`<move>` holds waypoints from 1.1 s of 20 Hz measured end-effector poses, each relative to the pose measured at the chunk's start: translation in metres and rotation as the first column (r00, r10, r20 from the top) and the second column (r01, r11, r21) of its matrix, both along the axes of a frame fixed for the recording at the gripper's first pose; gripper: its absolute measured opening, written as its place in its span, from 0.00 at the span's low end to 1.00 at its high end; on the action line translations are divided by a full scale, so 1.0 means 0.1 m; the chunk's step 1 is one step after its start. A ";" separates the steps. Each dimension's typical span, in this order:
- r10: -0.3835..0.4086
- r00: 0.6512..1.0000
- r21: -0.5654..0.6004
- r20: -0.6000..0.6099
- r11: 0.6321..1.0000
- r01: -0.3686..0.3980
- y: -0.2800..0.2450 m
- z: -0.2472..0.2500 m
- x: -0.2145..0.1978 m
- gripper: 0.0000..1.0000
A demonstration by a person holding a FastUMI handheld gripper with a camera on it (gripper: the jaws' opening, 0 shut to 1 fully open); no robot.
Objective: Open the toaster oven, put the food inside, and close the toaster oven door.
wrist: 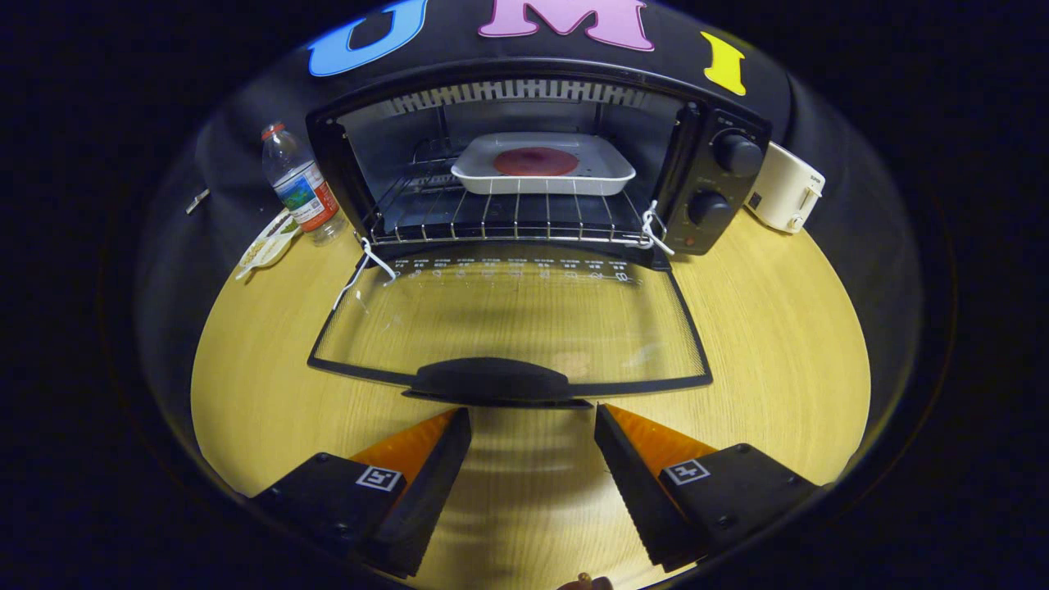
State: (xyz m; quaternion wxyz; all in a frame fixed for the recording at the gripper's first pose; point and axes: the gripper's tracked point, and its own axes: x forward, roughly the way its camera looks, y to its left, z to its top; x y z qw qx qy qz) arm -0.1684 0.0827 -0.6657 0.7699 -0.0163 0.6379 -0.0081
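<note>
Hand-held gripper (533,442) was empty, fingers apart, just short of the door handle (490,381). Toaster oven (533,164) stood open, door (508,319) lying flat over the desk (778,344). Food tray (542,164) sat inside on the rack. Judged remaining: closing the door.

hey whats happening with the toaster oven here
A person is working a handheld tool at a toaster oven on a wooden table. The oven's glass door is folded down flat, and a white tray holding a round reddish food item already sits on the rack inside. The tool is open and empty, its fingers just short of the door handle. Closing the door is what's left.
</note>
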 end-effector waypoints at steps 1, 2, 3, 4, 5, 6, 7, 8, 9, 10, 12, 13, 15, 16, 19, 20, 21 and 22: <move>0.025 1.000 -0.015 -0.003 1.000 -0.025 -0.01 -0.02 0.00 0.99; 0.040 0.999 -0.021 -0.002 0.999 -0.040 -0.01 -0.04 0.01 1.00; 0.040 0.999 -0.018 -0.002 0.999 -0.040 0.00 -0.05 0.01 1.00; 0.042 0.999 -0.011 -0.005 0.999 -0.042 0.00 -0.06 0.02 1.00; 0.047 0.999 -0.002 -0.006 0.999 -0.047 0.00 -0.07 0.04 0.99; 0.059 0.998 0.002 -0.004 0.998 -0.059 0.00 -0.07 0.05 0.99; 0.071 0.998 0.004 0.000 0.997 -0.071 0.01 -0.05 0.06 0.99; 0.081 0.997 0.005 0.005 0.997 -0.081 0.00 -0.02 0.07 0.99; 0.084 0.996 0.007 0.017 0.996 -0.084 0.01 0.01 0.08 0.99; 0.088 0.996 0.011 0.027 0.996 -0.088 0.01 0.07 0.09 0.99; 0.076 0.996 0.023 0.045 0.997 -0.077 0.02 0.20 0.12 0.99; 0.063 0.996 0.030 0.061 0.997 -0.065 0.02 0.27 0.14 0.99; 0.039 0.993 0.046 0.110 0.998 -0.044 0.02 0.42 0.20 0.99; 0.025 0.991 0.055 0.133 0.998 -0.033 0.02 0.49 0.23 0.99; -0.026 0.976 0.067 0.215 0.998 0.012 -0.02 0.69 0.39 0.99; -0.039 0.970 0.062 0.240 0.998 0.025 -0.05 0.74 0.45 1.00; -0.044 0.967 0.065 0.251 0.998 0.028 -0.04 0.78 0.47 1.00; -0.045 0.966 0.064 0.255 0.998 0.030 -0.05 0.79 0.47 1.00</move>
